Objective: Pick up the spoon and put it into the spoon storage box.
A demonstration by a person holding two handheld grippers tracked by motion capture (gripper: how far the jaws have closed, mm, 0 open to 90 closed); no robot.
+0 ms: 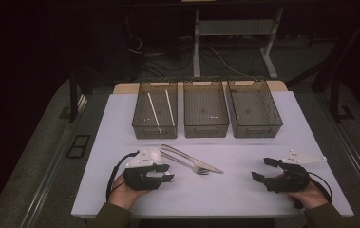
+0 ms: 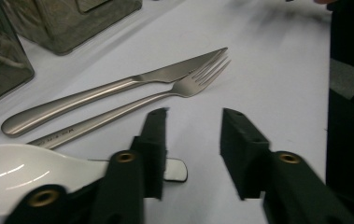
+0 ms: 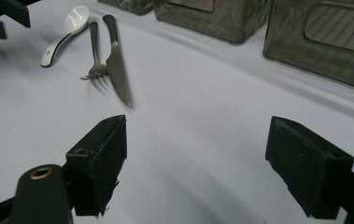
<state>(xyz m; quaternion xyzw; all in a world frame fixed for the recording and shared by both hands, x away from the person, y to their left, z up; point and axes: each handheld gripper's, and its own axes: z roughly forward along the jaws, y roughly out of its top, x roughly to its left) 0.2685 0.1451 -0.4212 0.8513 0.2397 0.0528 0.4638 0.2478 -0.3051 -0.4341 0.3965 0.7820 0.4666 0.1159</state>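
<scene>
In the high view the left gripper (image 1: pixel 168 176) covered most of the white ceramic spoon (image 2: pixel 20 172), which lay at lower left of the left gripper view, cut off, beside the steel fork (image 2: pixel 132 106) and steel knife (image 2: pixel 114 88). Both the left gripper and the right gripper (image 1: pixel 261 169) had jaws apart, holding nothing.

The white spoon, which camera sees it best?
The right gripper view: there the whole white spoon lies in sight, bowl and handle, beside the fork. The left gripper view catches part of its bowl and its handle tip, with the left gripper in front. In the high view that gripper's grey plate covers it.
</scene>
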